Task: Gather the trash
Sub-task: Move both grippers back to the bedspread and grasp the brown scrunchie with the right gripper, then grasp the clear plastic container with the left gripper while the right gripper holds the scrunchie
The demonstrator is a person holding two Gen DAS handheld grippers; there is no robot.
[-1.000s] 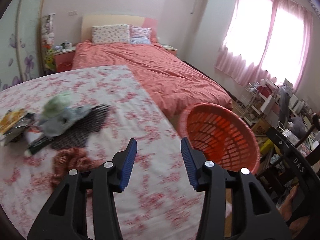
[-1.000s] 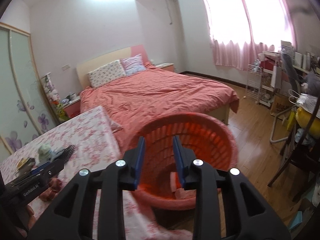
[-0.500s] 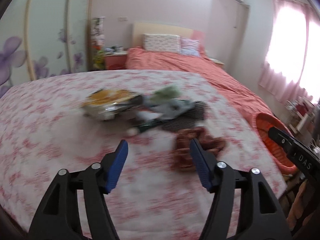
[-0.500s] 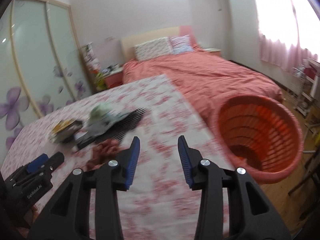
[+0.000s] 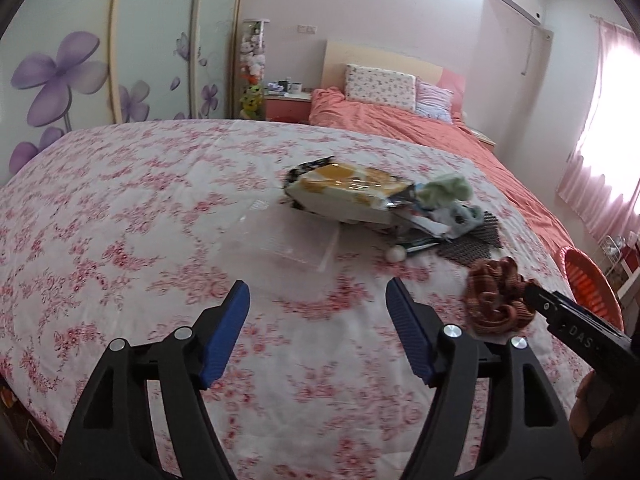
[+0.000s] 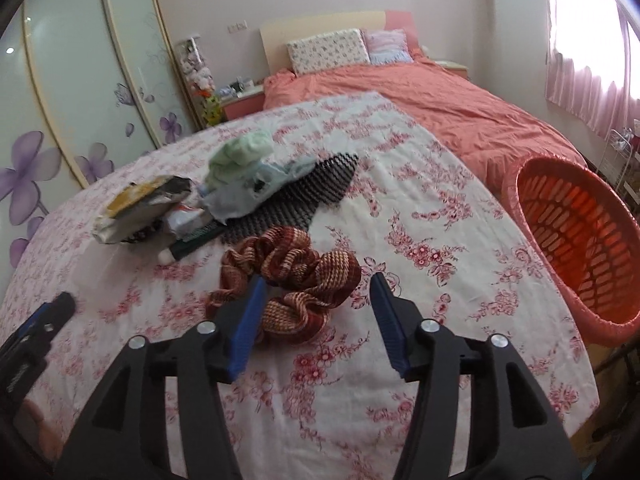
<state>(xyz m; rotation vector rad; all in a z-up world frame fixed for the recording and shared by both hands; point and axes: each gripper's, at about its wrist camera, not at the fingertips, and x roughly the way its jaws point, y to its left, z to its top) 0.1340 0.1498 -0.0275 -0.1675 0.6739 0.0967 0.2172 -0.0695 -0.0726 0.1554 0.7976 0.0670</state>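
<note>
A heap of trash lies on the floral-covered table (image 5: 120,208): a yellow and white snack bag (image 5: 348,192) (image 6: 136,204), a clear plastic lid (image 5: 280,236), green and pale blue crumpled wrappers (image 6: 244,168), a dark tube (image 6: 192,242) and black mesh (image 6: 304,196). A brown plaid scrunchie (image 6: 292,280) (image 5: 496,300) lies nearest. My left gripper (image 5: 318,332) is open and empty, above the cloth just short of the clear lid. My right gripper (image 6: 316,324) is open and empty, its jaws just short of the scrunchie. An orange slatted basket (image 6: 580,236) stands off the table's right edge.
A bed with a salmon cover (image 6: 460,112) lies beyond the table. A flower-painted wardrobe (image 5: 80,60) is at the left, pink curtains (image 6: 592,60) at the right. A nightstand (image 5: 288,106) stands by the headboard.
Both grippers swung left from the basket toward the trash heap and came closer to it. Both jaws opened wider. The basket slid to the right edge of both views.
</note>
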